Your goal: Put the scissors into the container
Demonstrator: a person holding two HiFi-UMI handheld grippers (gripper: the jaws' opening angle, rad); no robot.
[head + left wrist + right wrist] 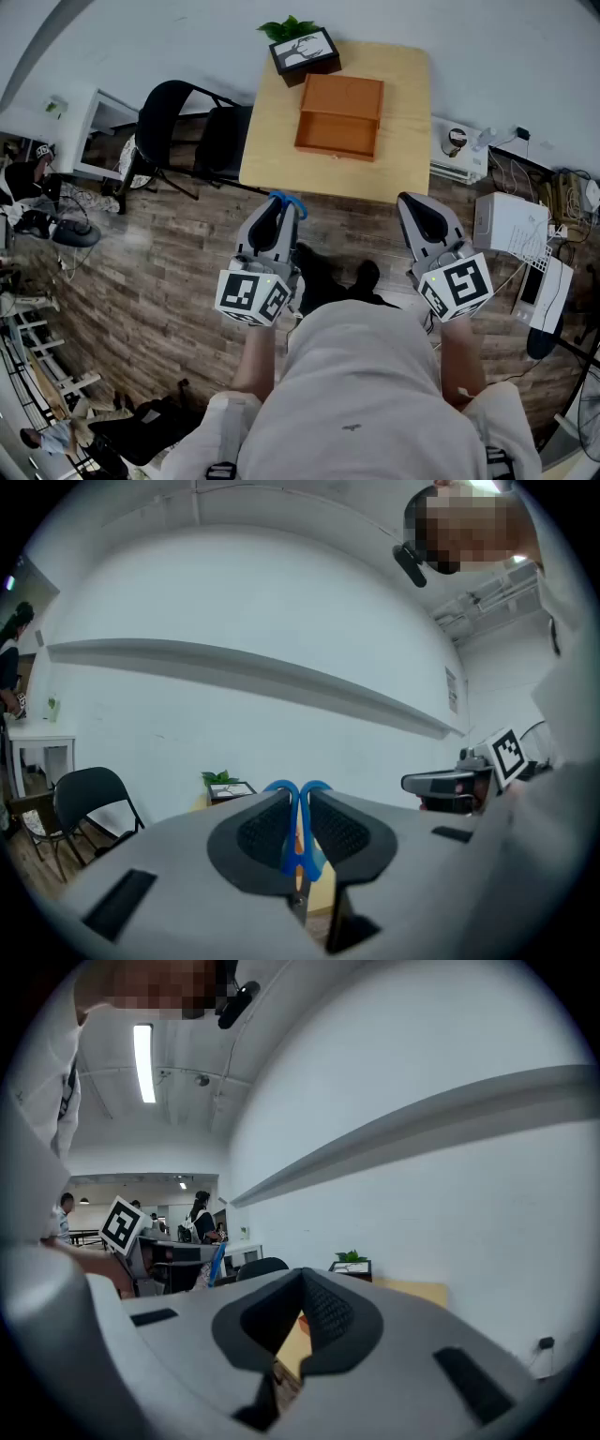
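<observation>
Left gripper (pixel 279 211) clamps the blue-handled scissors (pixel 291 200); right gripper (pixel 412 208) is closed and empty, both near the orange container (pixel 339 117).

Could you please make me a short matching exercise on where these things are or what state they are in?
1. scissors
2. container
3. chair
4. right tool

A. beside the table
B. shut, holding nothing
C. clamped in the left tool
D. empty, on the table

Pairs: 1-C, 2-D, 3-A, 4-B.
</observation>
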